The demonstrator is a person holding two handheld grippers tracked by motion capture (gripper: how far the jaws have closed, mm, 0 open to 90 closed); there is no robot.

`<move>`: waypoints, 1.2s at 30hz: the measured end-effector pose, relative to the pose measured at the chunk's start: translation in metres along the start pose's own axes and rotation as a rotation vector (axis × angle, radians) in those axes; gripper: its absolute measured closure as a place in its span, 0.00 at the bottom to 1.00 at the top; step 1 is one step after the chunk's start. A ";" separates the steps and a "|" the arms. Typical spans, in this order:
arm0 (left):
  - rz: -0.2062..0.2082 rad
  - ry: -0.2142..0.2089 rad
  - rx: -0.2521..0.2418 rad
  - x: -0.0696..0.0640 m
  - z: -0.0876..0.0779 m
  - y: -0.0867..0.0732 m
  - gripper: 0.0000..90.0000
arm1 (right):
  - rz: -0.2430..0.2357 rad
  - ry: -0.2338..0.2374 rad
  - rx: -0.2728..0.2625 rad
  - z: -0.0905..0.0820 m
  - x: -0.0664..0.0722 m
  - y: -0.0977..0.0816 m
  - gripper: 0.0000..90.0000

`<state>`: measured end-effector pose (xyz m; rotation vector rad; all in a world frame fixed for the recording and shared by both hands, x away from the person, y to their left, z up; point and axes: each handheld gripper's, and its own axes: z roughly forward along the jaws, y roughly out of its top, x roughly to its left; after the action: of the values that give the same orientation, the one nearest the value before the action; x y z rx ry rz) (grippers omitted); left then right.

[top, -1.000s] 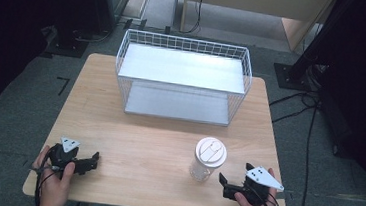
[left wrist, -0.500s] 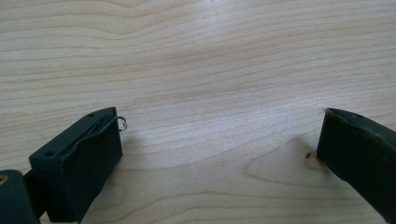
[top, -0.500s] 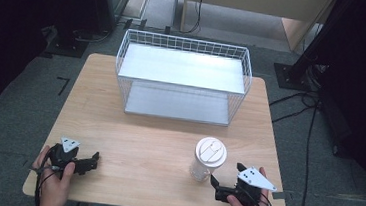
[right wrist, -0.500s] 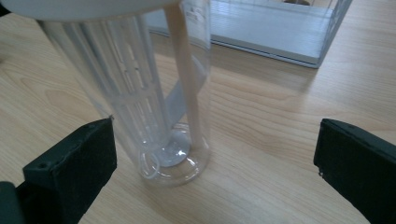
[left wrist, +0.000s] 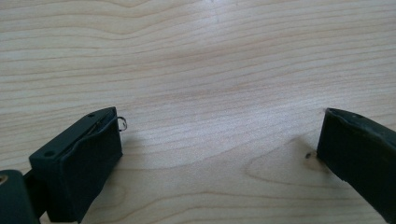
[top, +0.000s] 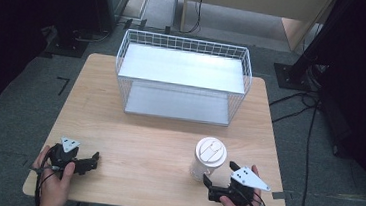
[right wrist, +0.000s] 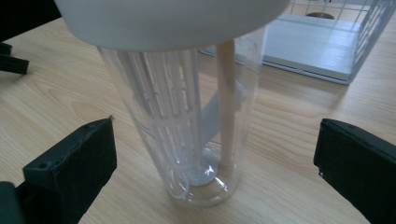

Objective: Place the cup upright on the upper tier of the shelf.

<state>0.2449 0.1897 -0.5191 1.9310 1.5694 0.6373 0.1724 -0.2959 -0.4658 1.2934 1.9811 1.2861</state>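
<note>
The right tongs (top: 217, 181) stand wide apart, flanking the clear plastic tumbler with a white lid (right wrist: 187, 116), not touching it. It stands upright near the front right of the pale wooden surface (top: 158, 136), before the white wire basket (top: 183, 78). It looks light, rigid and slick: grip the mid-wall, gently. The left tongs (left wrist: 219, 154) hover apart over bare wood.
</note>
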 end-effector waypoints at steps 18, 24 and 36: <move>0.000 0.000 0.000 0.000 0.000 0.000 0.00 | 0.012 -0.039 -0.073 0.027 0.015 -0.003 0.00; 0.000 0.000 0.000 0.000 0.000 0.000 0.00 | 0.023 -0.041 -0.117 0.029 0.015 0.000 0.00; 0.001 -0.001 0.000 0.000 0.000 0.000 0.00 | 0.033 -0.058 -0.203 0.041 0.025 0.004 0.10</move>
<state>0.2449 0.1897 -0.5191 1.9315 1.5681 0.6366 0.1935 -0.2545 -0.4783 1.2542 1.7460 1.4079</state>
